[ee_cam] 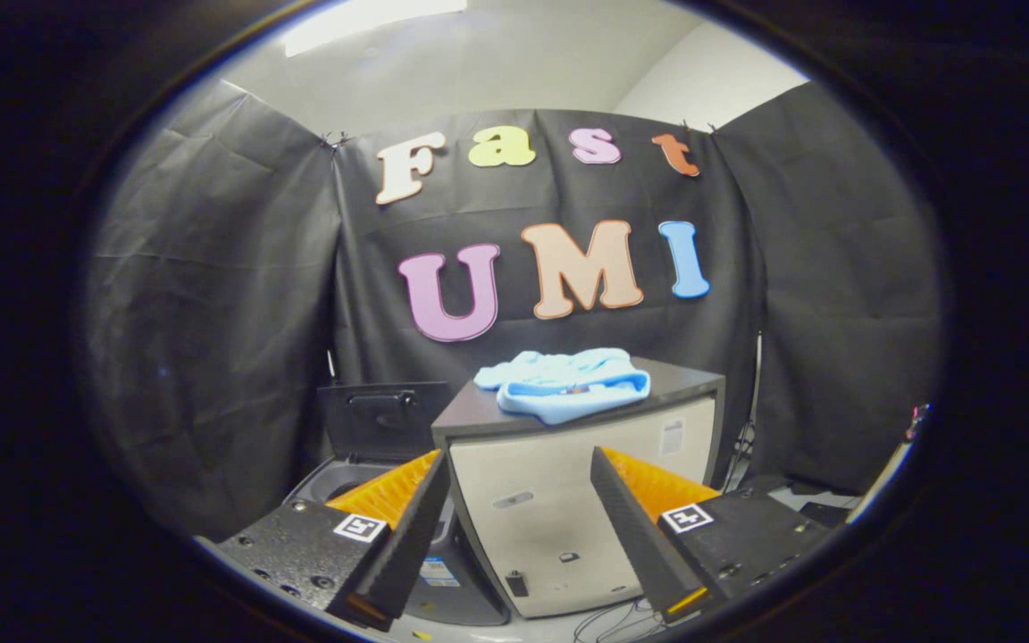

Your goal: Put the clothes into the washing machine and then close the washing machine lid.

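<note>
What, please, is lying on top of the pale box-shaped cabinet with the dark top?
A crumpled light blue garment lies on the cabinet, beyond the open gripper. The top beneath it is hidden.

We see the claw (519,527) as two wedge-shaped fingers (407,527) that taper toward thin front edges, each with a ribbed face on its upper side. Behind each finger sits a blocky, matte, speckled mount (300,545) with small round screws set into its top. Each mount carries a small square white tag (360,527) printed with a black pattern. The fingers stand wide apart.
</note>
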Demonstrator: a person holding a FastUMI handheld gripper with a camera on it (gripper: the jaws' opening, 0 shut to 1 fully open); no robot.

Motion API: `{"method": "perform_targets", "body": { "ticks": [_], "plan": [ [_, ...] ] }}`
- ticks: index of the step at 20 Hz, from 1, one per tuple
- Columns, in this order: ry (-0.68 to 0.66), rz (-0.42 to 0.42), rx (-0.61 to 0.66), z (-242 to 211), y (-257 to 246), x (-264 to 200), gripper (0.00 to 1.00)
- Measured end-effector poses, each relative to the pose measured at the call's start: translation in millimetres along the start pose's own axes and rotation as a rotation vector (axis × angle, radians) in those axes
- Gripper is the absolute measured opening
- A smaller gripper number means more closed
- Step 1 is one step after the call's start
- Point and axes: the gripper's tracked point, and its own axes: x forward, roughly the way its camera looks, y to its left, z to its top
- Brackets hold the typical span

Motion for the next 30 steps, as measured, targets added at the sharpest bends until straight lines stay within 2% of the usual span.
{"method": "perform_targets", "body": {
  "ticks": [6, 8, 16, 19, 21, 23, 26, 28, 30],
  "plan": [
    [0.028, -0.024, -0.054, 35, -5, 44, 0.96],
    [0.051, -0.008, -0.092, 40, -2, 62, 0.96],
    [0.143, -0.076, -0.124, 55, -15, 160, 0.98],
    [0.251, -0.075, -0.174, 40, -23, 206, 0.98],
    [0.319, -0.103, -0.224, 28, -40, 237, 0.99],
    [0.406, -0.116, -0.204, 8, -46, 264, 0.99],
    [0.544, -0.085, -0.262, -19, -47, 299, 1.0],
    [0.596, -0.144, -0.326, -25, -70, 310, 0.99],
    [0.61, -0.136, -0.25, -35, -71, 321, 0.98]
  ]
}}
